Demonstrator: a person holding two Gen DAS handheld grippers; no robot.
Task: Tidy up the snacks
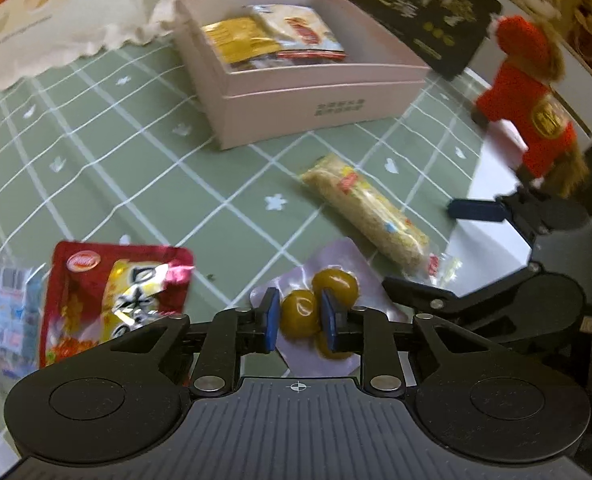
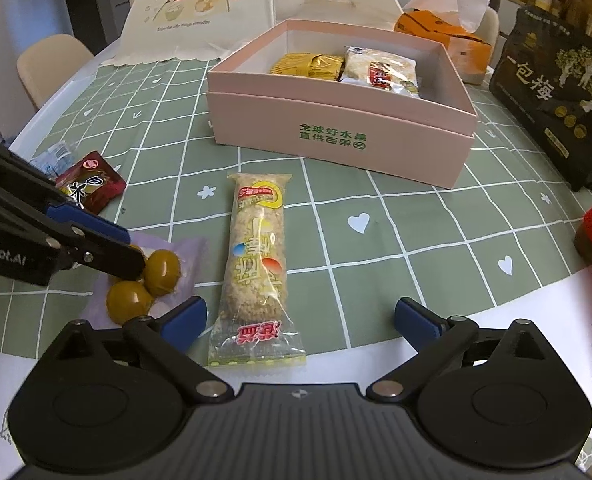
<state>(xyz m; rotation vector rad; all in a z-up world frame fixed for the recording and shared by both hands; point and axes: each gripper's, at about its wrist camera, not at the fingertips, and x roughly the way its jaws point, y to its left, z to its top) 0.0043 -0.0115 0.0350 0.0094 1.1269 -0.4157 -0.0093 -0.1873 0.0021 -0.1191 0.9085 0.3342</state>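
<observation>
Box (image 2: 336, 128): pink, far middle of counter; two packets already inside.
Loose: rice bar (image 2: 256, 256), egg pouch (image 1: 316, 312), red packet (image 1: 108, 300), all near front edge.
Left tool (image 1: 298, 318): nearly closed, pads pinching egg pouch, not lifted.
Right tool (image 2: 300, 320): wide open, empty, straddling bar's end.
Progress: under half.

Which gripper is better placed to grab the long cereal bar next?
Right. The right gripper stands open with the cereal bar between its fingers, while the left gripper is occupied at the egg pack.
</observation>
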